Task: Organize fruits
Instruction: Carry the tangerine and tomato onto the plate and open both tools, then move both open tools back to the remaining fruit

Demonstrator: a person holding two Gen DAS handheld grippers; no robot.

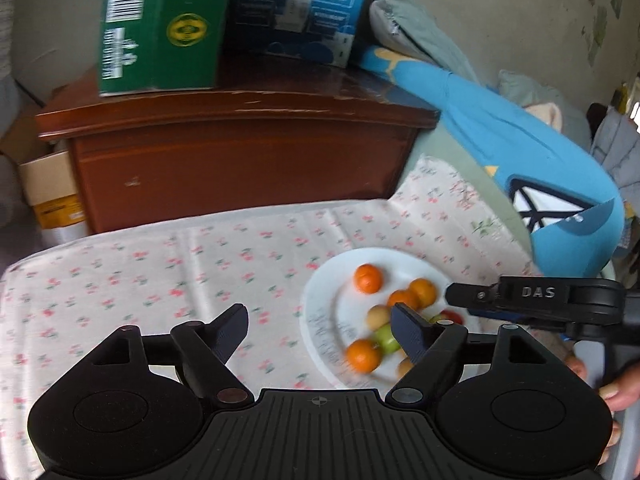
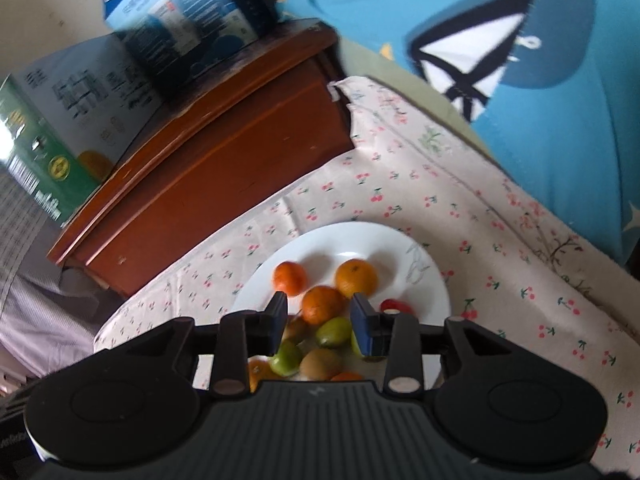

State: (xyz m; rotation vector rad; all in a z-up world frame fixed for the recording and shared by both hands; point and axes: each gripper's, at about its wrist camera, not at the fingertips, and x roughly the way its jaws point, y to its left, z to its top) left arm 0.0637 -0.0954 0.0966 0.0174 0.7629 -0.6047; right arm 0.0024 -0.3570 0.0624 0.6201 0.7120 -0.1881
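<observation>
Fruit's all piled on the plate (image 2: 400, 248), which sits on the cloth (image 2: 480, 208) near its dresser-side edge. The right claw (image 2: 319, 320) is clearly nearer: it hangs right over the pile, jaws parted and empty, an orange (image 2: 322, 304) dead ahead between its fingertips. The left claw (image 1: 320, 330) is spread wide, empty, off the plate's left rim.

White plate (image 2: 424, 280); orange mandarins (image 2: 356, 278) and green fruits (image 2: 334, 332) noted. Cloth (image 1: 160, 272) patterned with red cherries on cream. Cabinet (image 1: 240, 160) reddish-brown; pillow (image 1: 520, 140) blue.
</observation>
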